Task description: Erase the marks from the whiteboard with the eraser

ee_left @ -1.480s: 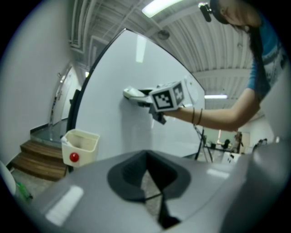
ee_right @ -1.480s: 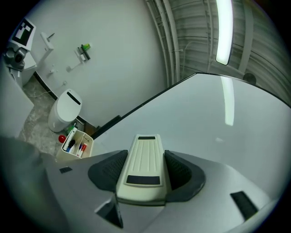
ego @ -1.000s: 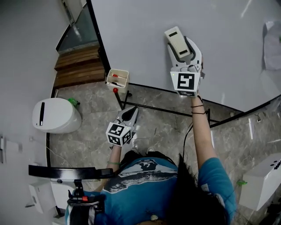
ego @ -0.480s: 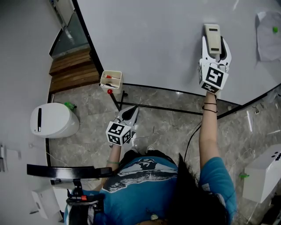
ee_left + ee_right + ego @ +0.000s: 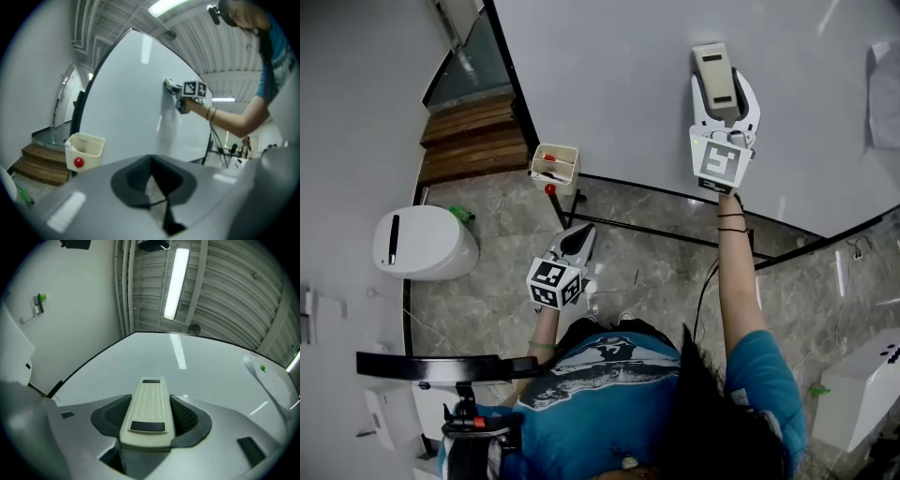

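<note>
right tongs [image 5: 724, 92] are clamped on both long sides of the cream eraser [image 5: 714, 64], which is pressed flat against the whiteboard [image 5: 600, 84]. left tongs [image 5: 577, 242] are closed on nothing, held low over the stone floor [image 5: 647, 272], pointing toward the cream marker tray [image 5: 554, 166] at the board's lower edge.

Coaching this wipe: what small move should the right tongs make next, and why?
Probably slide sideways along the white whiteboard: the right tongs grip the beige plastic eraser against it, and no marks show nearby.
</note>
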Demonstrator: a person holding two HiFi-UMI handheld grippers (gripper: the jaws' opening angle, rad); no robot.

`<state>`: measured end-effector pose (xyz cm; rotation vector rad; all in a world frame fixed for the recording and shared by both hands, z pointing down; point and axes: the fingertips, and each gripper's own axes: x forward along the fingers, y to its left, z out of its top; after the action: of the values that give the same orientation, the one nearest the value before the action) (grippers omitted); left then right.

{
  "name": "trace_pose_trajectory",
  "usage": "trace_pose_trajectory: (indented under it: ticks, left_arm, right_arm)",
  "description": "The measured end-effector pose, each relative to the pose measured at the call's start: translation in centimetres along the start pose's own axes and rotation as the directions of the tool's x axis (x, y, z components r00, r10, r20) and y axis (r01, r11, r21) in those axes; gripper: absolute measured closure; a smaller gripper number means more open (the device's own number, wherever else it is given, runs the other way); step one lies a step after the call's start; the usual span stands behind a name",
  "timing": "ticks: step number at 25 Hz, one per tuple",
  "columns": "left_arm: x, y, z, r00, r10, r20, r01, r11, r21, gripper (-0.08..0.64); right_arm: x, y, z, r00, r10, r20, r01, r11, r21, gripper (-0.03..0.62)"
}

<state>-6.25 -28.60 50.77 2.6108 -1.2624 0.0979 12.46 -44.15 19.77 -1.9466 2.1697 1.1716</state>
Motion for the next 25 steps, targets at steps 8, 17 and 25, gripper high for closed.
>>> trace_pose_trajectory:
  ticks: [8, 17, 25]
  left_arm:
    - [-2.3, 3.3, -1.0, 0.995, 0.102, -0.001, -0.102, 0.995, -0.021, 0.56]
    - [-4.1, 5.1, -1.3, 0.986, 0.167, -0.001, -0.167, 0.985, -0.039, 0.56]
    - [-2.5, 3.6, -1.1, 0.994, 0.112, -0.001, -0.112, 0.993, -0.03, 0.56]
  right_arm:
    - [2.6, 12.1, 0.1, 0.98, 0.201, -0.003, -0.201, 0.979, -0.03, 0.33]
    - [3.5, 20.5, -1.0, 0.935, 0.353, -0.023, -0.354, 0.934, -0.048, 0.33]
    - [0.3, 14.1, 0.5, 0.961, 0.276, -0.001, -0.276, 0.961, 0.015, 0.33]
